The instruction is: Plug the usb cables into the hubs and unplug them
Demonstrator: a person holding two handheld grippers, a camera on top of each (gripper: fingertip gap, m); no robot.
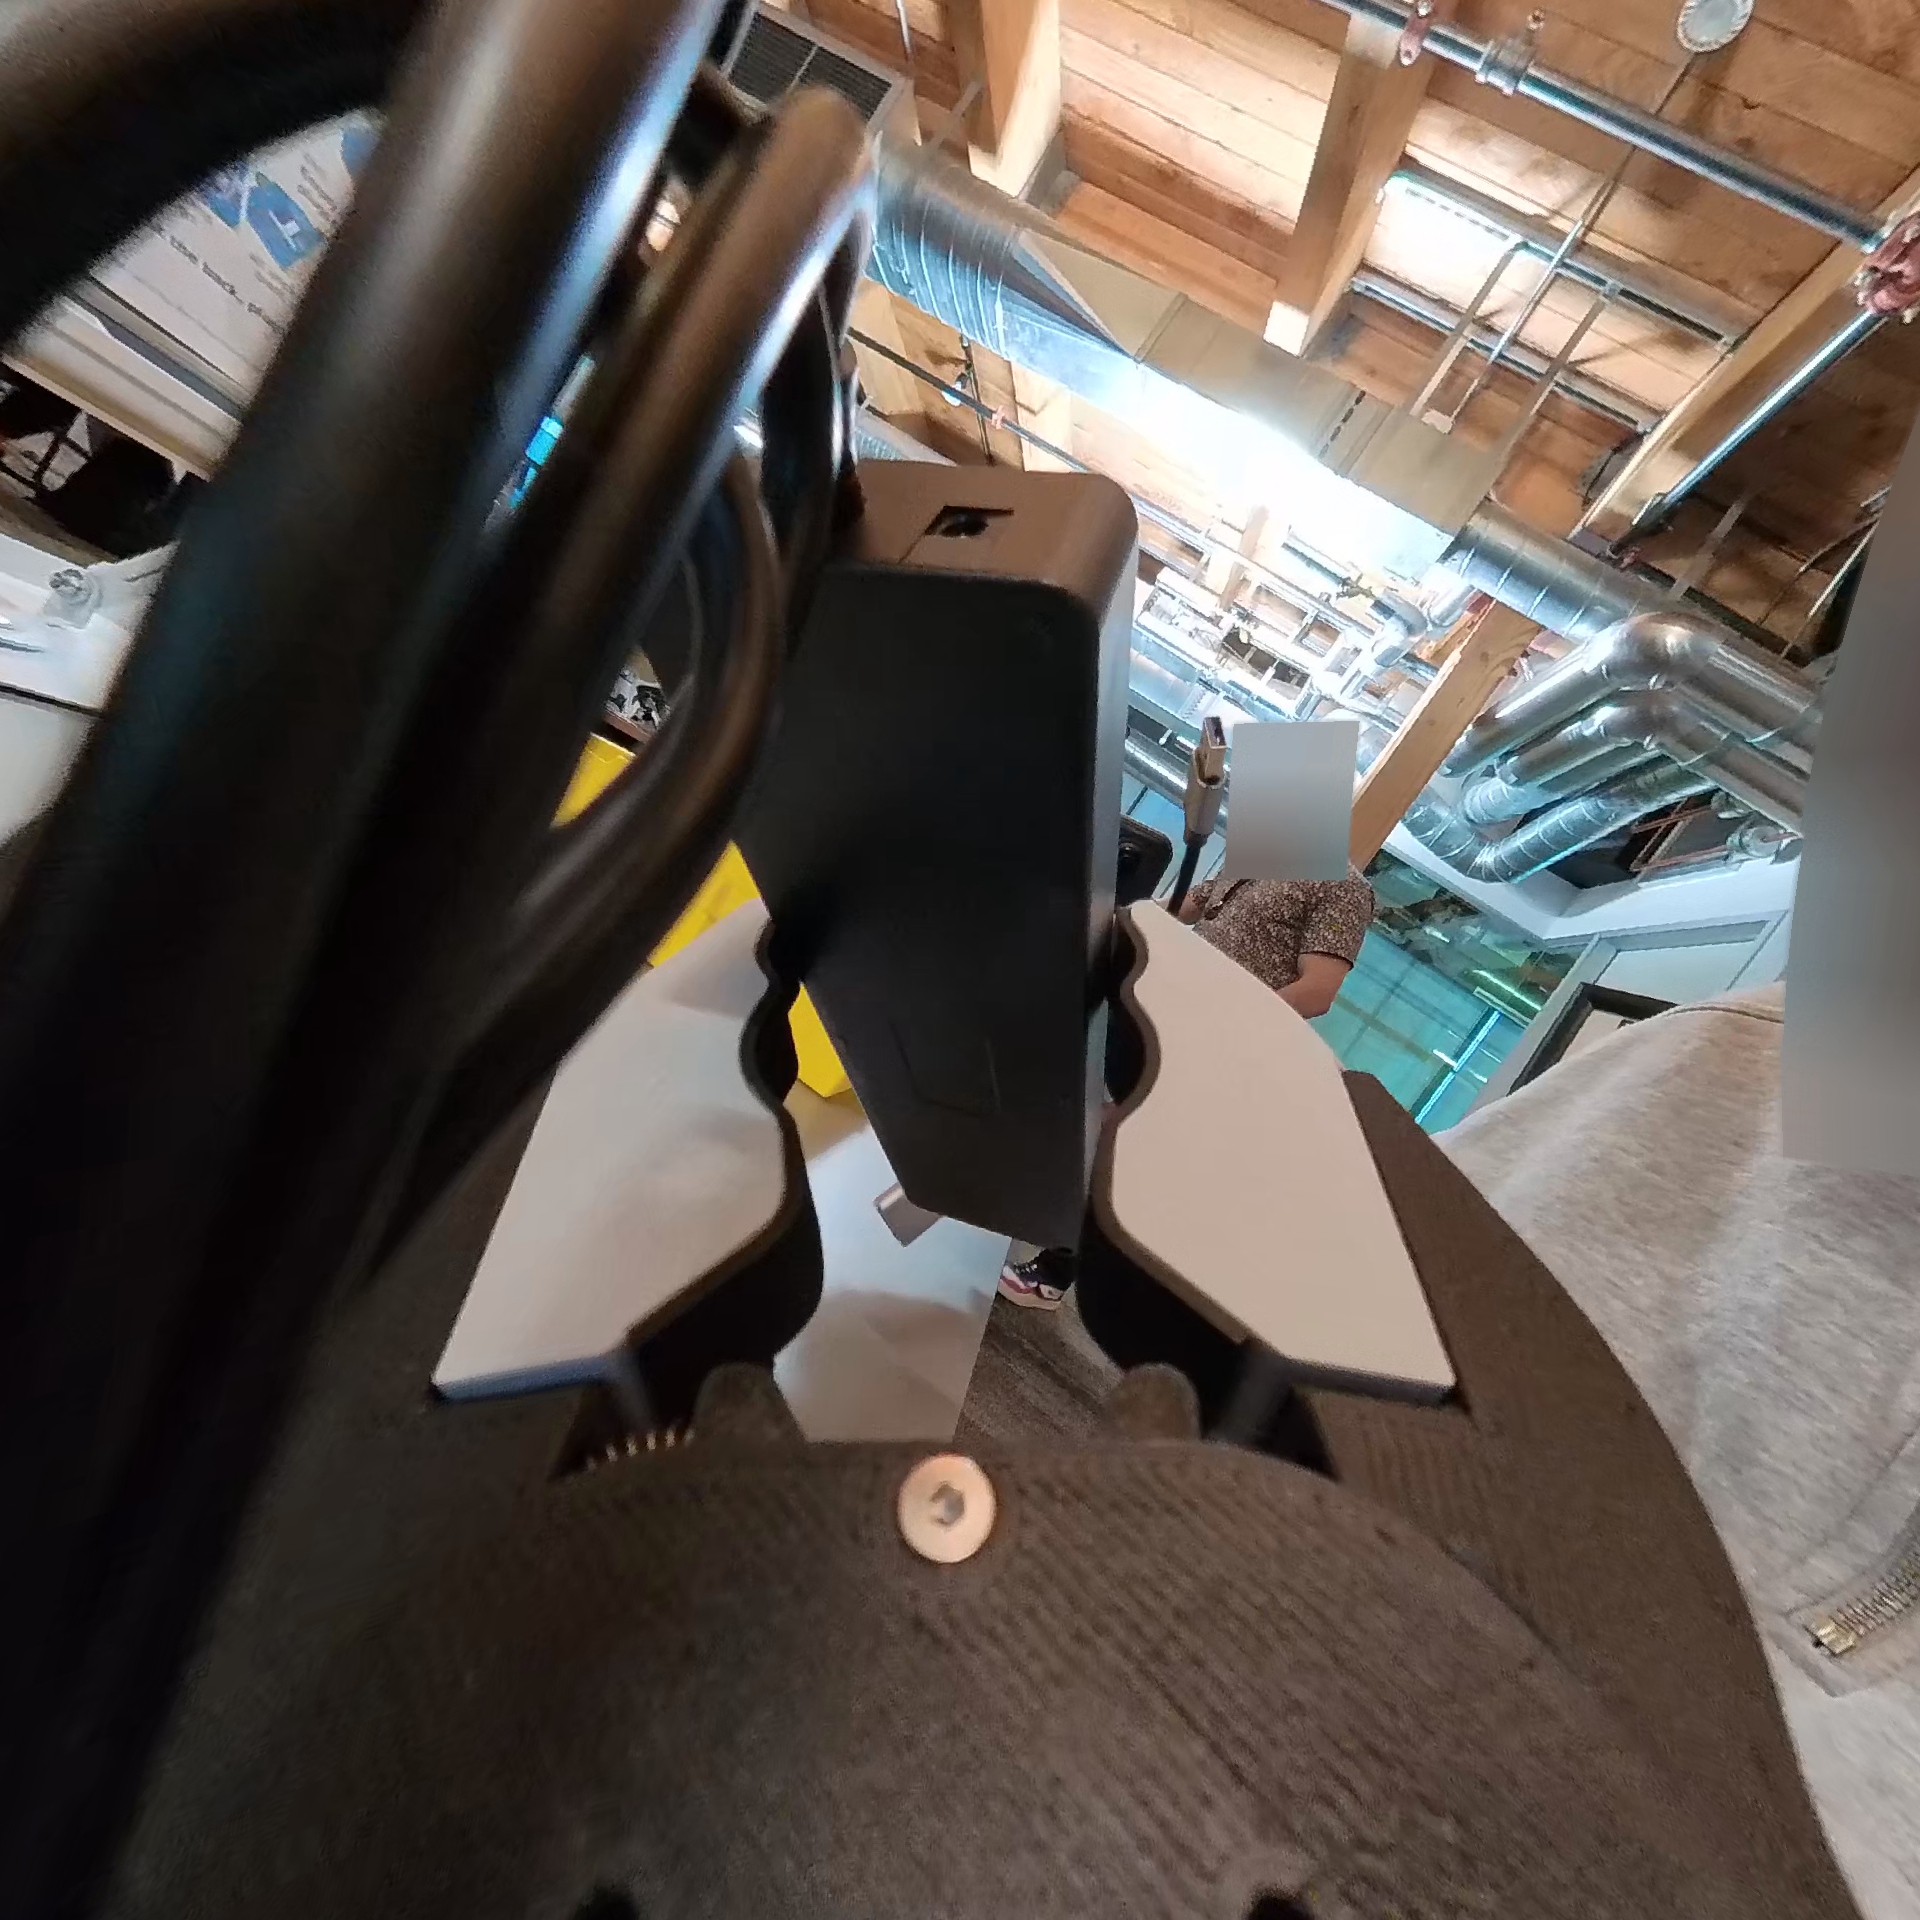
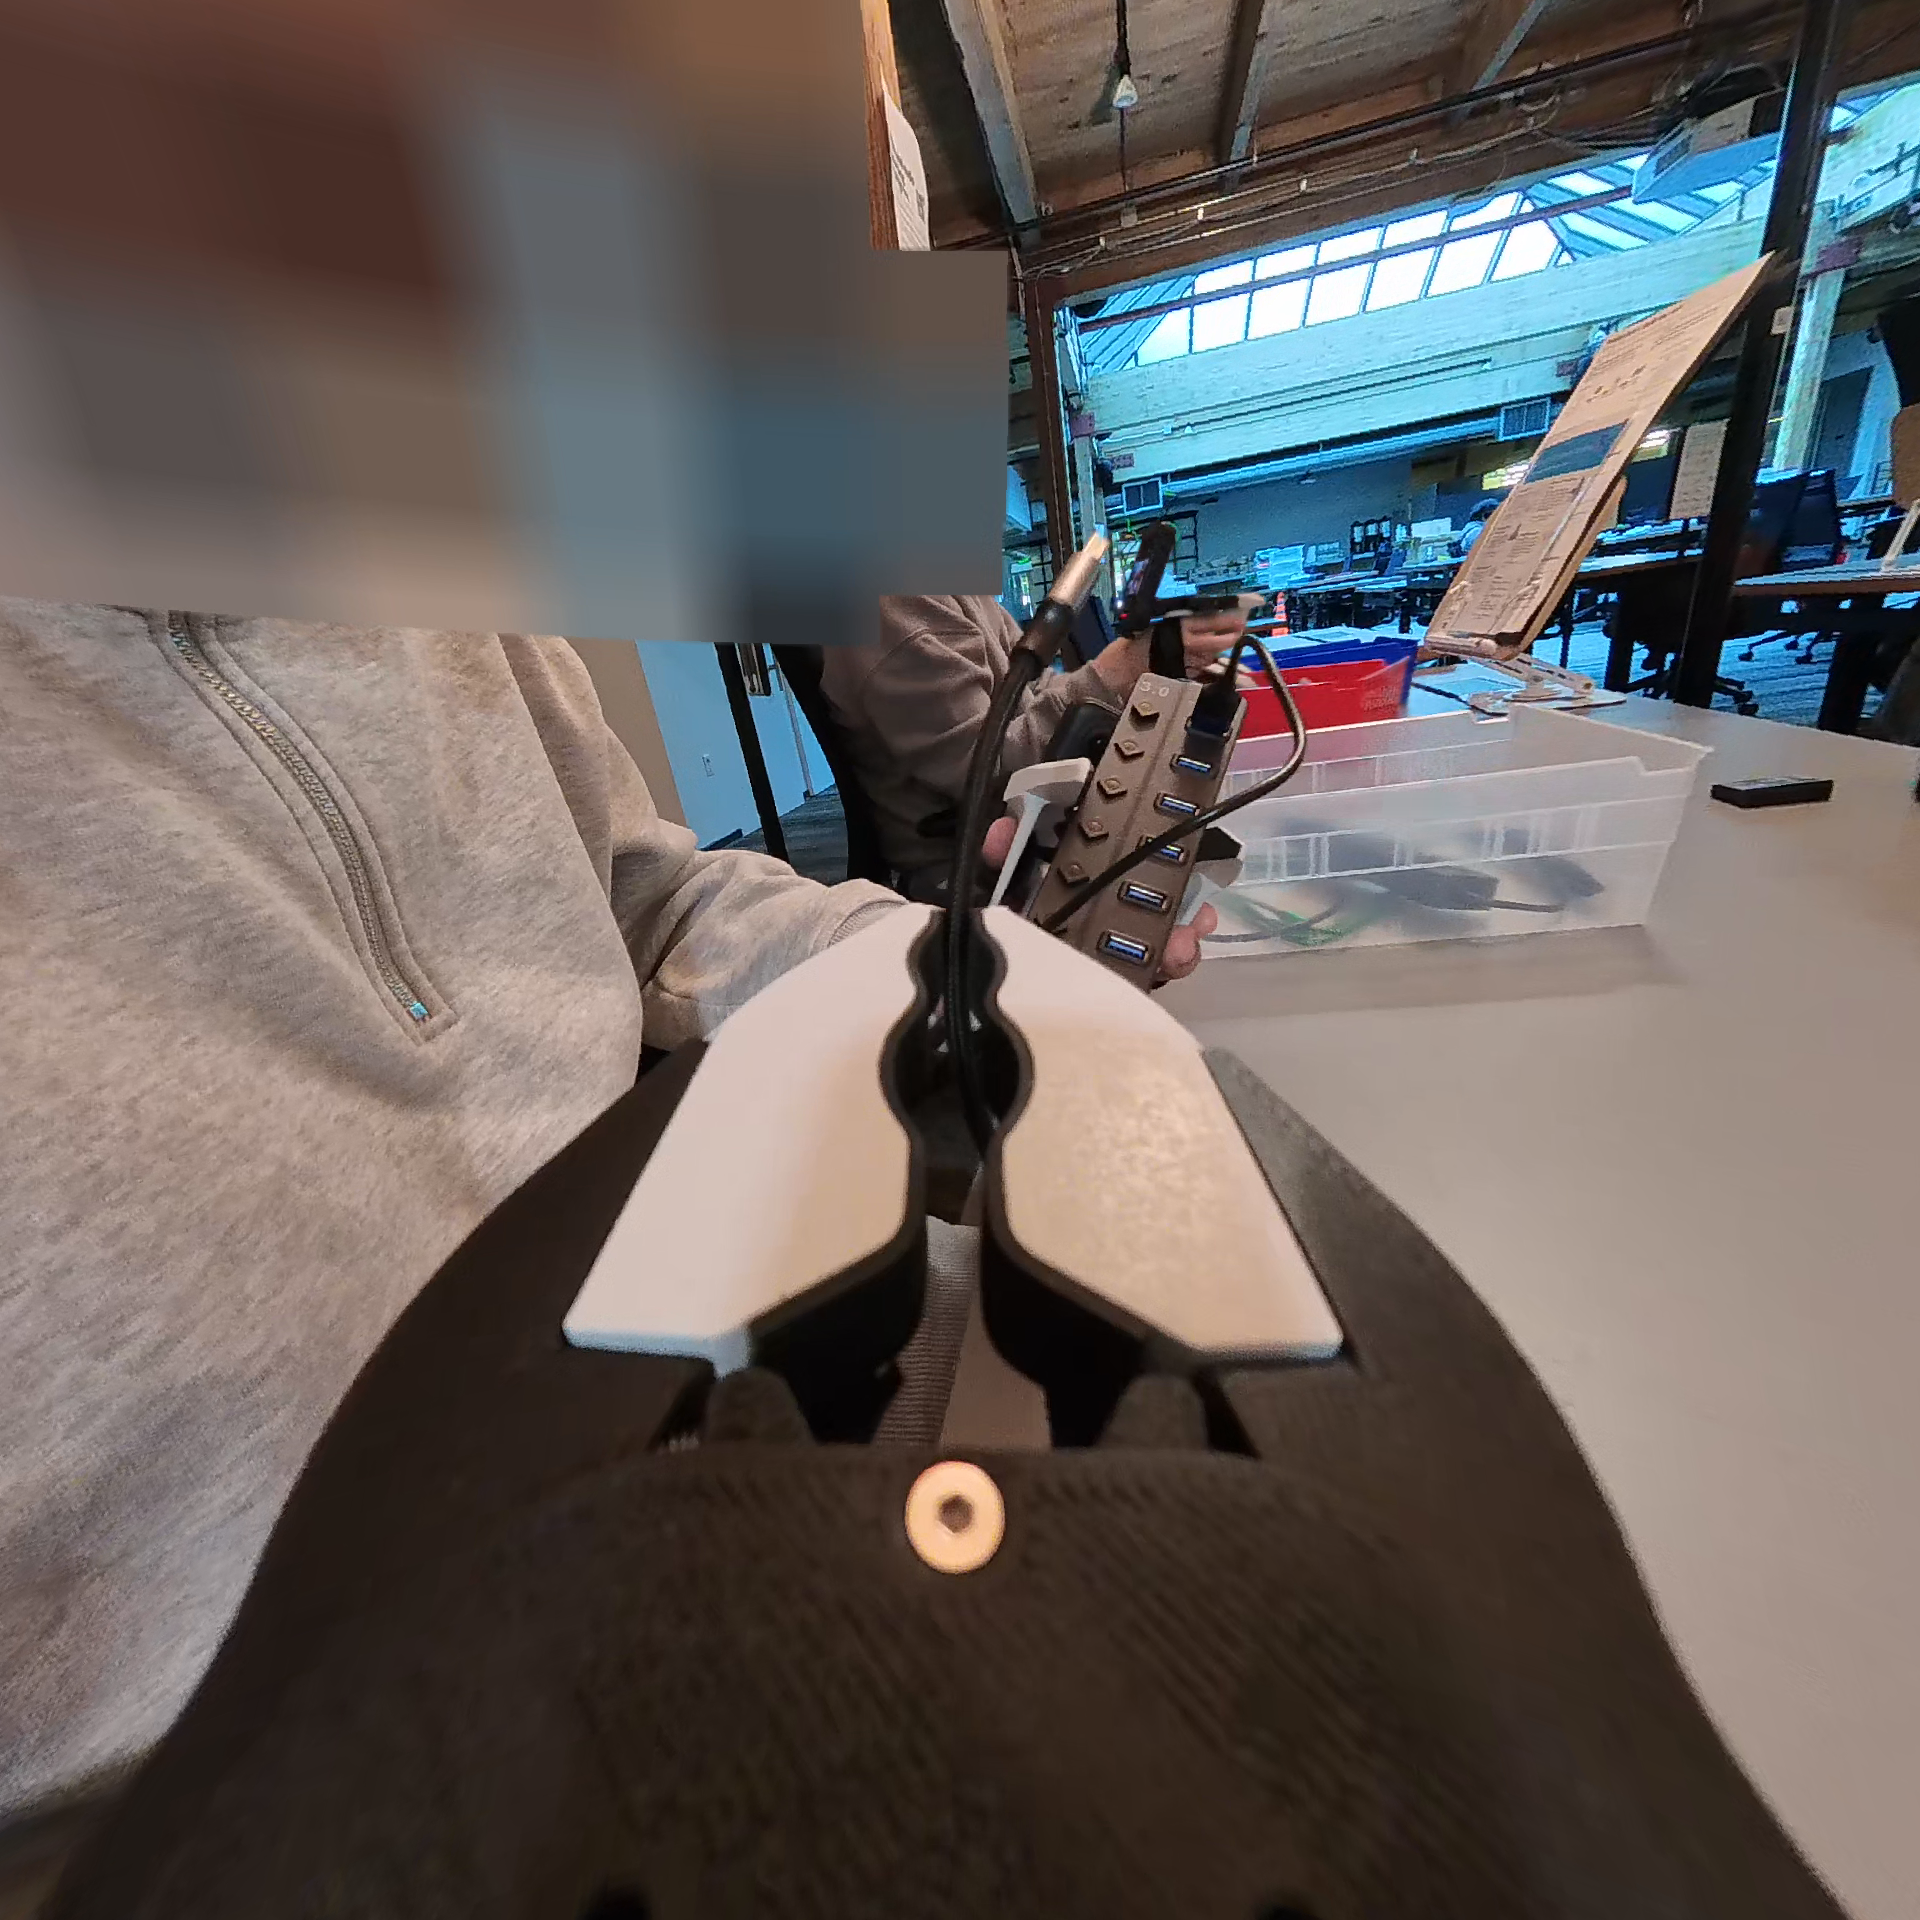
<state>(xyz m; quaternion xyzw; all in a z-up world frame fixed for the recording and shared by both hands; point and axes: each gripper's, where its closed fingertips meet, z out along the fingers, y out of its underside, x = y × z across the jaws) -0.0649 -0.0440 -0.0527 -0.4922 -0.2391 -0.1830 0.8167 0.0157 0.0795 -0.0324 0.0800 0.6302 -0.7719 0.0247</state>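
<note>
My left gripper (image 1: 951, 935) is shut on a black USB hub (image 1: 956, 831) and holds it upright in the air, its back towards the left wrist camera. The right wrist view shows the hub's (image 2: 1132, 842) row of blue ports and switches, clamped between the left gripper's white fingers (image 2: 1044, 779). A black cable (image 2: 1210, 717) is plugged into its top port. My right gripper (image 2: 961, 940) is shut on a black braided USB cable (image 2: 971, 831). Its silver plug (image 2: 1081, 571) points up, left of the hub and apart from it; it also shows in the left wrist view (image 1: 1210, 748).
A clear plastic bin (image 2: 1455, 821) holding cables stands on the white table (image 2: 1558, 1195), with red and blue bins (image 2: 1320, 686) behind it. A small black item (image 2: 1771, 790) lies at the right. A grey sweatshirt (image 2: 260, 935) fills the left. Black cable loops (image 1: 416, 623) hang close to the left camera. One gripper's finger ends stand about 15 cm off the other's.
</note>
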